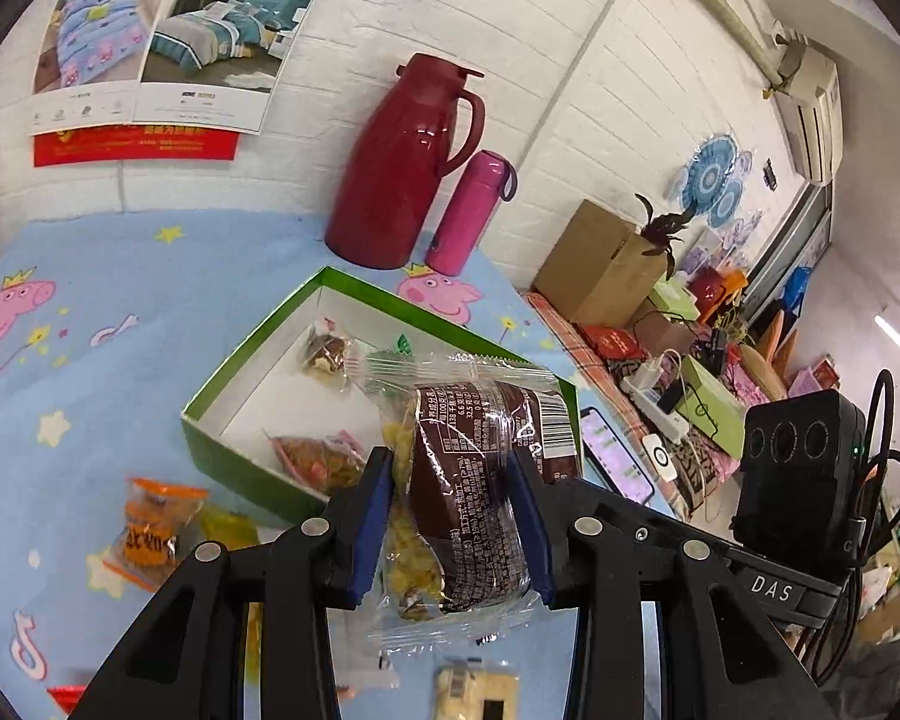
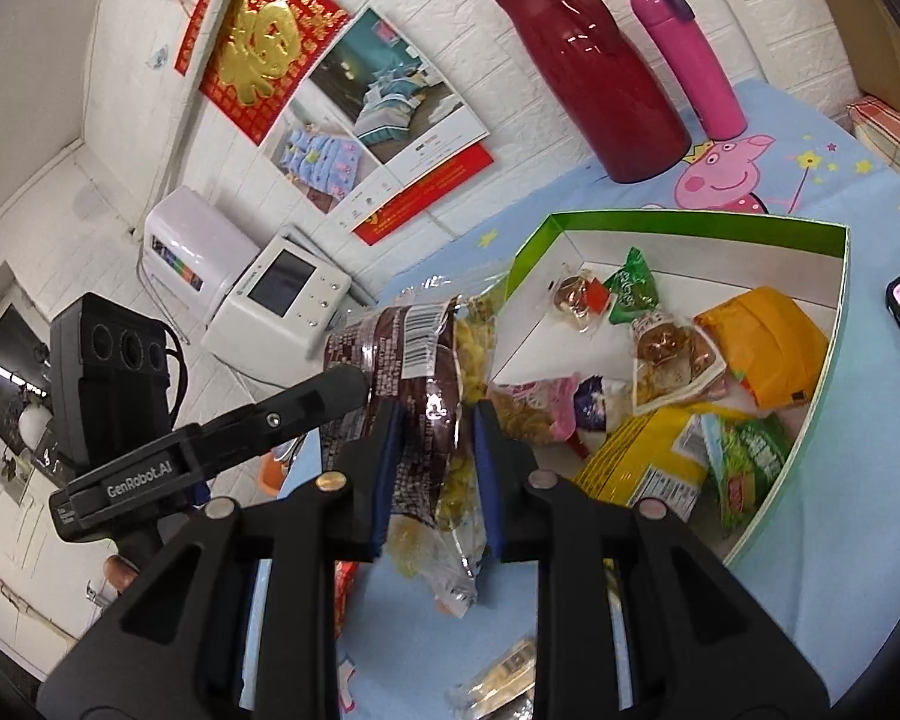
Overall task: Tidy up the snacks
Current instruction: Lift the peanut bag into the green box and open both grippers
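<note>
Left wrist view: we see the left gripper [image 1: 459, 516] clamped on a clear crinkly snack packet [image 1: 474, 498], centre frame, above the blue cloth [image 1: 150, 276] near the green box [image 1: 240, 438]. We judge it light, soft, slippery.

Right wrist view: the right gripper [image 2: 432, 468] pinches the same packet [image 2: 426, 396] at mid-body, left of the box [image 2: 690, 222]; best held by the firmer brown band.

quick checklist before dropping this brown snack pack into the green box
1. Left gripper shut on the brown snack pack: ok.
2. Right gripper shut on the same pack: ok.
3. Green box open, no lid in the way: ok.
4. Free floor inside the box: ok, white bottom shows at the far corner.
5. Pack over the box: not ok, it hangs at the near edge, above the blue cloth.
6. Phone beside the box clear of the path: cannot tell.
</note>
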### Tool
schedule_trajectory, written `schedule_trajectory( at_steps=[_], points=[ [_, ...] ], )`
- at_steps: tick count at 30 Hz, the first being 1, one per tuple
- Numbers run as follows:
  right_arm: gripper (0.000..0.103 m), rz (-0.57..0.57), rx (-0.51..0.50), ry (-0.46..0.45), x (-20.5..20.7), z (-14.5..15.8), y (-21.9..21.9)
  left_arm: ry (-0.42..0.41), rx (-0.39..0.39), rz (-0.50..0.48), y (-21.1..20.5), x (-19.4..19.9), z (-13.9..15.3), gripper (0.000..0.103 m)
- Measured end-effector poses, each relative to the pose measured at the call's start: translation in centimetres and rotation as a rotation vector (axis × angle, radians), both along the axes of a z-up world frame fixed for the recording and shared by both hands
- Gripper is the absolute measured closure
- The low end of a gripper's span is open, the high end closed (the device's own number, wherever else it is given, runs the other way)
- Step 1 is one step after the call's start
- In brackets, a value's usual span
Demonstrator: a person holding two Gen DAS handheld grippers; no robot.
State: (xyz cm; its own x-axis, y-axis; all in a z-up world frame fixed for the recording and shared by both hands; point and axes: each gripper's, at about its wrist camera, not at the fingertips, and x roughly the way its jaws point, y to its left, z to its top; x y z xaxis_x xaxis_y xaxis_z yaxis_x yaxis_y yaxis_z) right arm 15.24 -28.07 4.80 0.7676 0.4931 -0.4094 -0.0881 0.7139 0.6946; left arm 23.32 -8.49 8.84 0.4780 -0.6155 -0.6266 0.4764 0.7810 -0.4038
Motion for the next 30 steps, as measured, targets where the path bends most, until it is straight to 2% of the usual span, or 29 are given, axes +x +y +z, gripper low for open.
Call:
schedule_trajectory(
  at_steps=[9, 14, 15, 16, 17, 18, 20, 30],
  points=[
    [0.077, -0.035, 0.019, 0.079, 5.9, -3.1, -2.7, 0.06, 0.042, 0.013, -2.5, 6.9, -3.0, 0.064],
    [0.075, -0.058, -0.015, 0.138, 7.7, -4.8, -3.0, 0.095, 0.07, 0.015, -3.0, 9.2, -4.8, 0.064],
    [0.074, -0.066, -0.024, 0.156, 7.9, -4.9, -3.1, 0.091, 0.093, 0.022, -3.1, 9.4, -5.1, 0.062],
    [0.062, -0.074, -0.029, 0.163, 7.8, -4.8, -3.2, 0.088, 0.122, 0.03, -3.1, 9.5, -5.4, 0.059],
    [0.053, -0.086, -0.044, 0.156, 7.5, -4.6, -3.2, 0.086, 0.147, 0.03, -3.1, 9.4, -5.7, 0.047],
    [0.038, -0.101, -0.073, 0.142, 7.2, -4.2, -3.1, 0.088, 0.16, 0.038, -3.0, 9.5, -5.8, 0.031],
    [0.036, -0.12, -0.135, 0.129, 6.7, -3.5, -2.9, 0.075, 0.159, 0.086, -2.2, 9.0, -5.8, 0.019],
    [0.028, -0.147, -0.106, 0.112, 2.7, -2.1, -2.0, 0.028, 0.156, 0.146, 0.3, 5.5, -3.8, 0.016]
  ],
)
